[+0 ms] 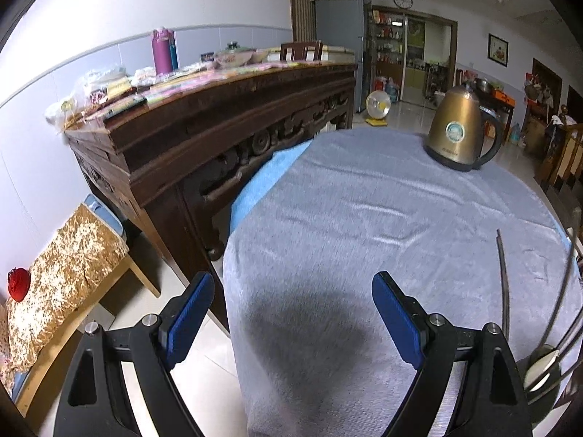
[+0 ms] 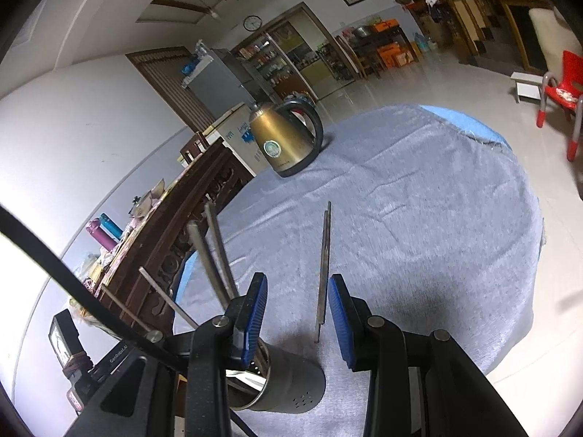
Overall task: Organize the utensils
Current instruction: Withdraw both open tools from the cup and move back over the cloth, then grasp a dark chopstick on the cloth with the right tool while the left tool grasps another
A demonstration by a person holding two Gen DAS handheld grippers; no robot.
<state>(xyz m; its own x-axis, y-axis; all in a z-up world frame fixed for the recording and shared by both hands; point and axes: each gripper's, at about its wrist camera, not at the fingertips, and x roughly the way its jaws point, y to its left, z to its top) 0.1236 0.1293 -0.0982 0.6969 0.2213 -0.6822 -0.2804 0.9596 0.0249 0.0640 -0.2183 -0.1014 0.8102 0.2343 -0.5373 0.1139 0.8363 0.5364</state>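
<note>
Between the blue pads of the right gripper point(image 2: 297, 280) lay a thin pair of chopsticks point(image 2: 323, 273), flat on the grey cloth of the table point(image 2: 437, 218) toward its near edge. The jaws stood part open around them, gripping nothing, with the sticks much closer to the right-hand pad. That offset looked like the first hazard: closing from there, one pad could have reached the sticks first and shoved or rolled them, or caught only one of the two. Sticks this thin on soft cloth could also have drawn a fold of fabric into the pinch.

Just under the left finger sat the perforated metal holder point(image 2: 288, 386), handles fanning out of it. Whether it stood fully upright could not be told. A sideways swing might have clipped those handles and tipped it — the table's edge was close.

The left gripper point(image 1: 291, 287) hung wide open and empty over the near left edge. The brass kettle point(image 2: 284, 142) stood well clear at the far edge.
</note>
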